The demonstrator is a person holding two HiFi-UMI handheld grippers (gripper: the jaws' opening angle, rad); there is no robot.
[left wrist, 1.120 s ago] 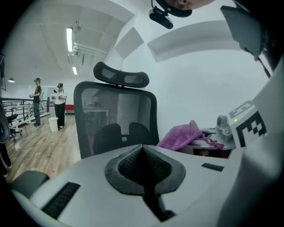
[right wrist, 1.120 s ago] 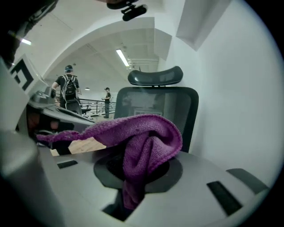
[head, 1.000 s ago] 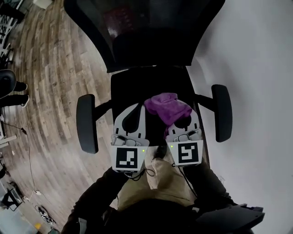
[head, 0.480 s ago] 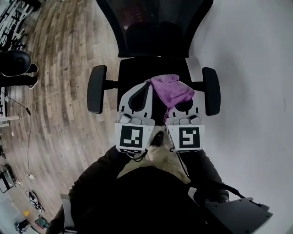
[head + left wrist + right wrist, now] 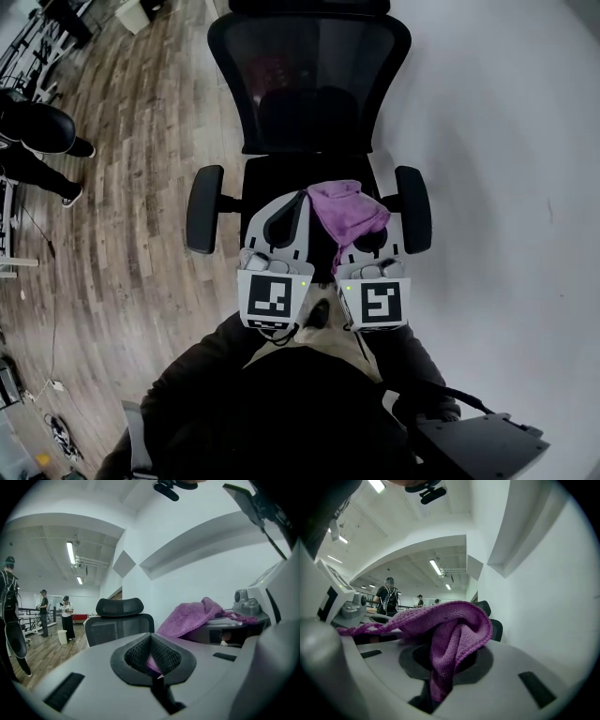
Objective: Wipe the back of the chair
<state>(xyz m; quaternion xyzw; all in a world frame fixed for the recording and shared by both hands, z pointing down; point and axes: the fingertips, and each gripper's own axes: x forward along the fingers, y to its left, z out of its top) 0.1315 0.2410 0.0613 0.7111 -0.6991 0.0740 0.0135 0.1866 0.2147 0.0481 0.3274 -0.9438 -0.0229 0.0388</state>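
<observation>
chair [image 5: 309, 80] blk, mesh back | cloth [image 5: 349, 208] purple, knit | left gripper [image 5: 152, 660] & right gripper [image 5: 443, 667] lt grey; pads [image 5: 133, 653] blk, purple sliver btwn, prob. cloth | cubes [image 5: 274, 298] b/w sq markers | floor [image 5: 122, 187] 9 o'clock brown wood-grain, 3 o'clock pale grey

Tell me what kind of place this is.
Likely an open office or lab hall: a mesh office chair, wood-plank floor, ceiling strip lights, and people standing beyond.
</observation>
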